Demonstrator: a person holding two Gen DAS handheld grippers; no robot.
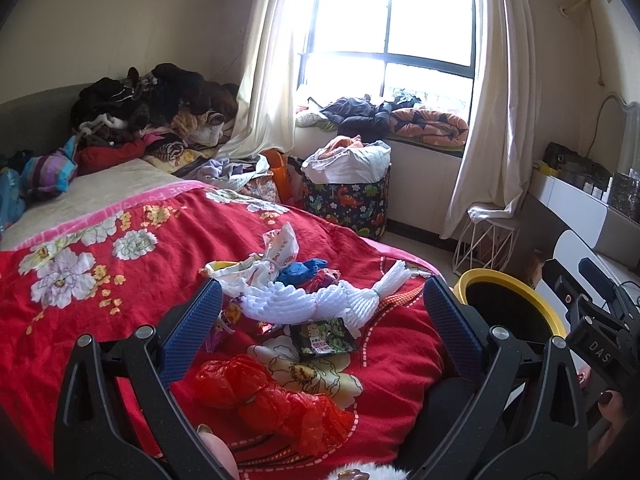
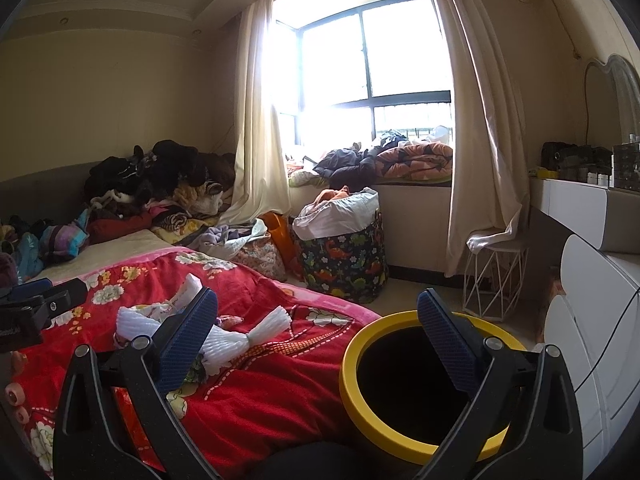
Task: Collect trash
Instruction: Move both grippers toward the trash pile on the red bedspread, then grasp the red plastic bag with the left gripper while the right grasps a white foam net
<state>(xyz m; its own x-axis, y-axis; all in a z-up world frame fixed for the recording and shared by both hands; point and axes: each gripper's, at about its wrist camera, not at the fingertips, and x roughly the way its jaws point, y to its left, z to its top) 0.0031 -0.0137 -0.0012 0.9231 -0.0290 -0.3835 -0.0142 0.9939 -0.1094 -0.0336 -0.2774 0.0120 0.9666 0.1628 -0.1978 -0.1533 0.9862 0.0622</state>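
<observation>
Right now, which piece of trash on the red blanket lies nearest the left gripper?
The crumpled red plastic bag, lying between the left gripper fingers' bases; the white foam netting and dark snack packet lie farther out.

Daylight is coming in thru the window (image 1: 390, 20) in both views, blowing out the panes to pure white w/ no outside detail. Glare is bleeding onto the left curtain (image 2: 258, 120) and washing out its edge. Bed cover (image 1: 100, 280) is getting lit evenly, colours saturated, soft shadows only. Inside of the yellow bin (image 2: 400, 380) is reading pure black. Clothes pile (image 1: 152, 96) by the wall is sitting dim, detail getting lost. Fisheye is bending walls, ceiling and curtains hard; corners are vignetting to black. Focus is looking acceptable mid-frame, softening toward edges.
</observation>
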